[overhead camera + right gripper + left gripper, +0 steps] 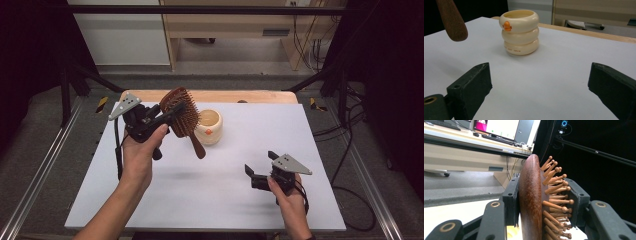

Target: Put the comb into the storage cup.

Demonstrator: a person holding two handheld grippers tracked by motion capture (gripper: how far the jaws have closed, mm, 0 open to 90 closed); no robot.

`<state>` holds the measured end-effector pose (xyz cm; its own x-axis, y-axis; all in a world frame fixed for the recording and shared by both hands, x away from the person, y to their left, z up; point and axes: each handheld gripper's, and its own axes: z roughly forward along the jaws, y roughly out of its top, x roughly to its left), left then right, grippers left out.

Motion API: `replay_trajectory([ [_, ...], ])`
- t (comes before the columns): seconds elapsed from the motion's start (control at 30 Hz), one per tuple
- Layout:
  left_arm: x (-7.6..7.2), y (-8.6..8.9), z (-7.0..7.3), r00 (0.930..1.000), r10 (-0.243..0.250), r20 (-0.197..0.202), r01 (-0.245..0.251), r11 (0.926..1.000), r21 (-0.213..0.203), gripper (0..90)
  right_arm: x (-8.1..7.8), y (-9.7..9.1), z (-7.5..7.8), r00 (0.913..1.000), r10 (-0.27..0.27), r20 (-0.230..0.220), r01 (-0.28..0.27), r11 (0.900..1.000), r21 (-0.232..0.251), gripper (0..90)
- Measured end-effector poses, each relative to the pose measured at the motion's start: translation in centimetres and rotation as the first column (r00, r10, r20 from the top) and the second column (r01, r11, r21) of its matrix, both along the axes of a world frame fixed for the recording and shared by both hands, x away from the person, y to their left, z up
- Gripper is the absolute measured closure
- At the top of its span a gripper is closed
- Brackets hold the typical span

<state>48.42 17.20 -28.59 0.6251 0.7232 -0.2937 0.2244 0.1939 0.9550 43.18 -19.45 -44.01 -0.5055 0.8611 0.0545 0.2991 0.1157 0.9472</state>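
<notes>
A brown wooden hairbrush (pixel 181 112) hangs in the air over the back left of the white table (pixel 215 200), its handle pointing down and toward me. My left gripper (pixel 172 113) is shut on the brush head, one pad on the smooth back and the other against the bristles (pixel 554 202). A cream ringed cup (pixel 209 127) with a small orange mark stands just right of the brush. My right gripper (pixel 260 163) hovers low over the front right of the table, open and holding nothing, facing the cup (pixel 519 32). The brush handle tip (pixel 452 21) hangs at the upper left of the right gripper view.
A wooden strip (pixel 225 96) runs along the table's far edge. Black frame rails and cables lie on the floor on both sides. A desk with monitors (pixel 496 128) stands beyond the table.
</notes>
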Motion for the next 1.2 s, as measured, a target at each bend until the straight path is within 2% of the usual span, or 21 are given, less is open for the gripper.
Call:
replay_trajectory([
  [0.17, 0.4, -0.3, 0.6, 1.0, 0.006, 0.001, -0.006, 0.9999, 0.015, 52.2, -0.1, -0.3, 0.0, 0.9997, -0.023, -0.003, 0.023, 0.9997, -0.001, 3.9],
  [0.33, 1.0, -0.6, 1.2, 0.9999, 0.016, 0.003, -0.016, 0.9998, 0.011, 52.2, -0.6, -0.7, -0.2, 0.9994, -0.033, -0.007, 0.033, 0.9994, -0.009, 3.9],
  [0.47, 1.3, -1.1, 1.5, 0.9998, 0.014, 0.013, -0.014, 0.9997, 0.018, 52.2, -0.5, -1.0, -0.2, 0.9991, -0.043, -0.007, 0.043, 0.9991, 0.008, 4.1],
  [0.7, 1.9, -2.2, 2.7, 0.9994, 0.008, 0.034, -0.009, 0.9991, 0.041, 52.3, -0.4, -1.0, -0.2, 0.9992, -0.039, -0.006, 0.039, 0.9992, 0.01, 4.2],
  [0.97, 2.2, -2.8, 4.0, 0.9983, 0.012, 0.057, -0.014, 0.9992, 0.037, 52.2, -0.5, -1.1, -0.2, 0.9991, -0.042, -0.008, 0.042, 0.9989, 0.021, 4.1],
  [1.2, 2.6, -2.9, 4.5, 0.9976, 0.018, 0.067, -0.02, 0.9991, 0.037, 52.2, -0.5, -1.2, -0.2, 0.9992, -0.04, -0.007, 0.04, 0.9989, 0.024, 4.0],
])
